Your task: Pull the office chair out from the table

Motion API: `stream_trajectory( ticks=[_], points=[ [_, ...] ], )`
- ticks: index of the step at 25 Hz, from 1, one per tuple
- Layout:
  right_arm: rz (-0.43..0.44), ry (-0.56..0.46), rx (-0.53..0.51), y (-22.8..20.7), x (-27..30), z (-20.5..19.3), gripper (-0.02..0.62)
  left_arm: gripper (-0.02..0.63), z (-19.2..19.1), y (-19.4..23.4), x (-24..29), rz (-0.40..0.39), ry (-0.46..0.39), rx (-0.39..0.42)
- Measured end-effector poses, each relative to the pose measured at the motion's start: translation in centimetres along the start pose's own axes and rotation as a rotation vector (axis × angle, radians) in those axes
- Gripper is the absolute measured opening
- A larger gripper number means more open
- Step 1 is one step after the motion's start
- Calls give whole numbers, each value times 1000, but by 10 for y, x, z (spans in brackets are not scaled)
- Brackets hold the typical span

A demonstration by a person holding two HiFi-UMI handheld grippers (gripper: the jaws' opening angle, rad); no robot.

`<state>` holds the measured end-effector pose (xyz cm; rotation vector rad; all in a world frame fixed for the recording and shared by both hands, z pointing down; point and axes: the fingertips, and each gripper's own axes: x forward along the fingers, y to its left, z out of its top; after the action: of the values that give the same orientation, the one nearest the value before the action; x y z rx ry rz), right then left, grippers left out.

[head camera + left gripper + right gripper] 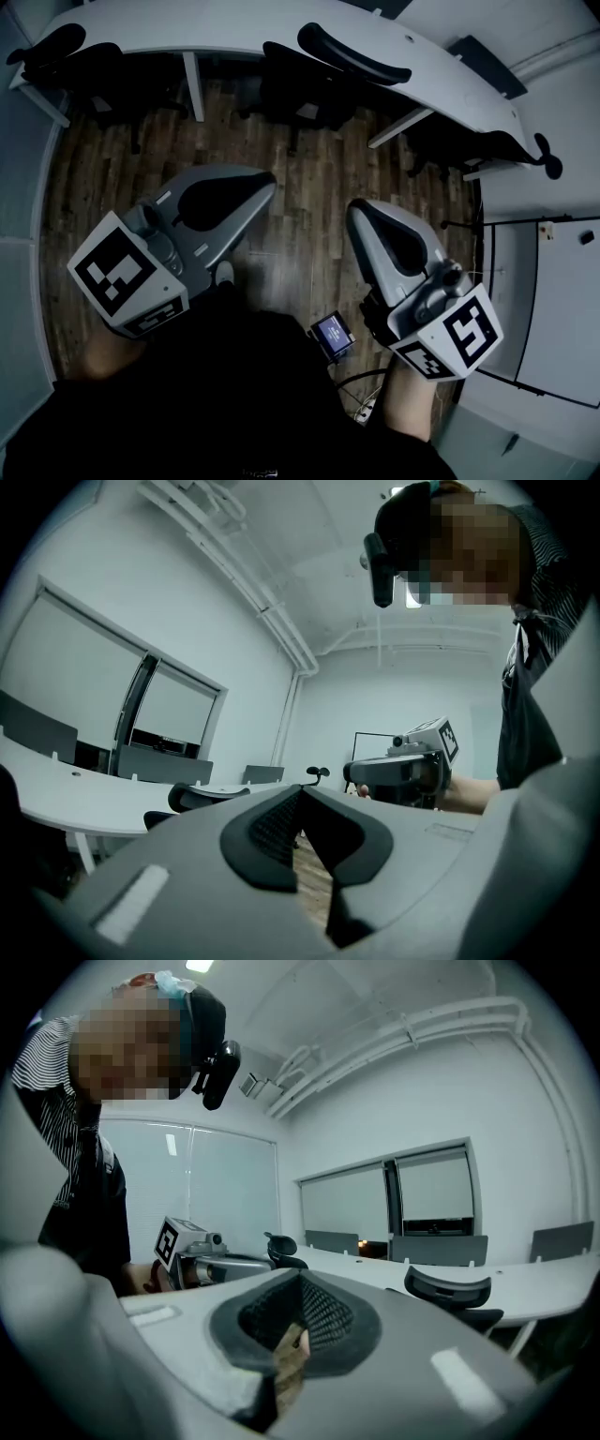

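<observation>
Before the curved white surface (234, 37), we hold the left claw (265, 185) and right claw (357, 214) closed and empty over the wooden floor (309, 169). The middle office chair (352, 54) sits tucked under the surface's near edge, well apart from both claws, with open floor between. A white wall (562, 94) stands beside the surface's right end.

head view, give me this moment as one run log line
stage: before contact | left gripper: shut, empty | right gripper: shut, empty | office chair: tucked under table, untouched

Head view looks steeply down; gripper views look level, sharing the table (234, 28).
</observation>
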<state>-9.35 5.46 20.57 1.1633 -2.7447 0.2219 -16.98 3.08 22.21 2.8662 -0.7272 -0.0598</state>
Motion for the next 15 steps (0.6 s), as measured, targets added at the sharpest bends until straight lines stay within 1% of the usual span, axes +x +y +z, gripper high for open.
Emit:
stream_trajectory(
  ticks=[1,3,5,7,10,13,15],
  points=[
    [4,9,3,-3,11,1,2,3,3,11,0,3,-7,0],
    [16,29,1,3,22,1,2,3,6,18,-8,5,-31,4],
    [22,44,-7,11,31,-1,2,3,-1,20,-19,-6,-6,5],
    [14,48,-6,10,43,0,2,3,-6,34,-24,-1,6,8],
    [0,53,-4,3,59,3,2,3,3,55,-22,-3,-44,2],
    [-17,63,1,-5,66,0,2,3,-2,64,-15,-16,-15,21],
    [-34,64,18,-18,68,-3,2,3,-3,70,-2,-32,-15,28]
  ],
)
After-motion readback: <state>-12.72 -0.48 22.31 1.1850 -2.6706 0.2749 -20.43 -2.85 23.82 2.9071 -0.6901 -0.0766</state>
